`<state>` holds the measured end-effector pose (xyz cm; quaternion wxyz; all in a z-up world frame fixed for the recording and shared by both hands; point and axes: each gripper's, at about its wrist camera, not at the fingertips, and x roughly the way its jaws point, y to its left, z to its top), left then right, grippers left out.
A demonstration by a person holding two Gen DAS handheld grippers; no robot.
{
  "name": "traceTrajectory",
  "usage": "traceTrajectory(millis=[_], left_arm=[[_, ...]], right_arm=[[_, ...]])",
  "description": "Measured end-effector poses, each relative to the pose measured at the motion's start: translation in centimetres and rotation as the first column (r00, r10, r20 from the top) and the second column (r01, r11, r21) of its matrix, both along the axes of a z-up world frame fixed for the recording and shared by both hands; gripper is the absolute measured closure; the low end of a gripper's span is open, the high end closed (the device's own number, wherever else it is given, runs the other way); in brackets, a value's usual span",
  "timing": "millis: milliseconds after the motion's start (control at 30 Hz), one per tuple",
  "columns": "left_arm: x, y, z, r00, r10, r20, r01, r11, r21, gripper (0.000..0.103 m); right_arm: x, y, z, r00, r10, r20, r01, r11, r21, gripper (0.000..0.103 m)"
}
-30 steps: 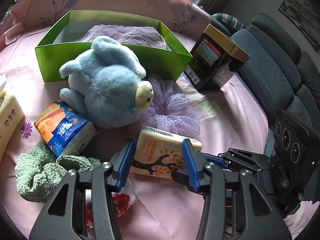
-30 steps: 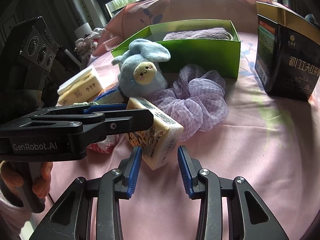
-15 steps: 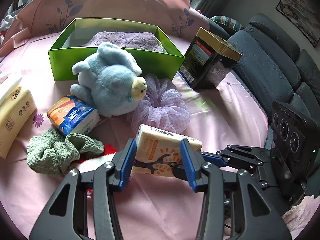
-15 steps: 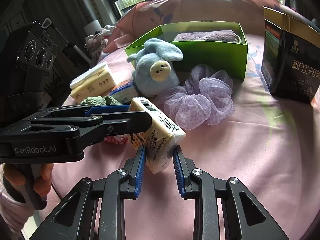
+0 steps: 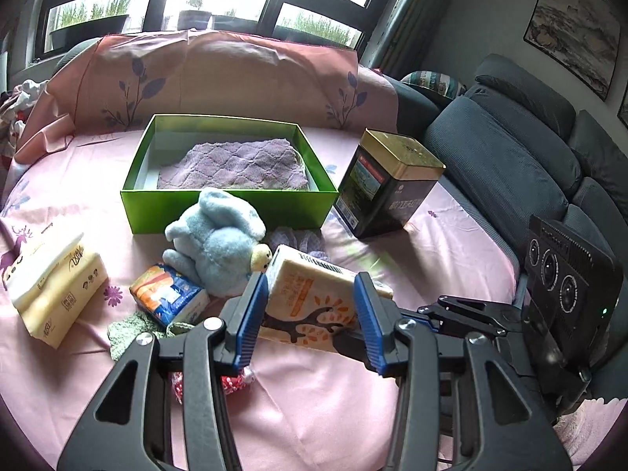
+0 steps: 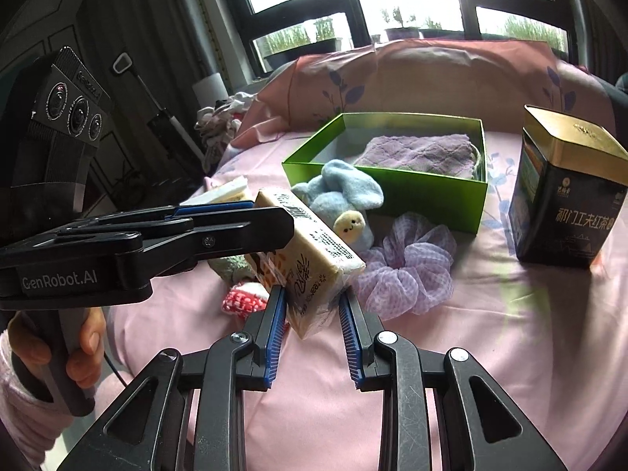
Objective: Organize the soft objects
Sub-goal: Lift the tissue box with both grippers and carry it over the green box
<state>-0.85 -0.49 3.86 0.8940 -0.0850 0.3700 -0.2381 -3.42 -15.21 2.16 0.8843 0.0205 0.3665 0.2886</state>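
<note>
Left gripper (image 5: 308, 316) and right gripper (image 6: 312, 327), jaws of both pinching one yellow tissue pack (image 5: 314, 302) off the pink sheet (image 5: 314, 412), green box (image 5: 227, 204) at 12 o'clock holding a purple towel (image 5: 235, 165), blue plush toy (image 5: 219, 243) at 10 o'clock.

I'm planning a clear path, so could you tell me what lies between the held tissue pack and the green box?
The blue plush toy, seen in the left wrist view.
</note>
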Motion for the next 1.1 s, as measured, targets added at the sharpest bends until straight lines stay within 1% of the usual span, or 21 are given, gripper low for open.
traceTrajectory(millis=[167,300,400,567,667,767,933,1100], left_arm=[[2.5,0.0,2.3,0.999,0.017,0.046,-0.016,1.0,-0.004,0.06],[5.1,0.1,3.8,0.997,0.03,0.071,-0.029,0.999,-0.014,0.06],[7.4,0.2,4.5,0.996,0.042,0.076,-0.042,0.999,-0.013,0.06],[11.1,0.6,5.0,0.996,0.063,0.064,-0.062,0.998,-0.022,0.06],[13.3,1.0,4.6,0.996,0.075,0.04,-0.074,0.997,-0.03,0.06],[15.3,1.4,3.7,0.996,0.094,0.006,-0.093,0.995,-0.037,0.06],[18.3,1.9,1.3,0.989,0.134,-0.059,-0.136,0.99,-0.027,0.06],[20.3,2.2,-1.0,0.979,0.166,-0.122,-0.169,0.985,-0.017,0.059]], right_arm=[[2.5,-0.1,2.1,0.998,-0.009,0.06,0.008,1.0,0.021,0.074],[5.3,0.0,3.2,0.997,-0.01,0.075,0.008,1.0,0.027,0.074],[7.5,0.1,3.8,0.996,-0.016,0.086,0.013,1.0,0.028,0.074],[11.2,0.4,3.8,0.996,-0.019,0.086,0.016,0.999,0.038,0.074],[13.1,0.9,3.5,0.996,-0.022,0.087,0.021,1.0,0.02,0.074],[15.0,1.4,2.6,0.997,-0.026,0.068,0.026,1.0,0.004,0.074],[18.0,2.4,0.4,0.999,-0.037,0.003,0.037,0.999,-0.019,0.074],[19.8,3.1,-1.8,0.997,-0.058,-0.054,0.056,0.998,-0.04,0.074]])
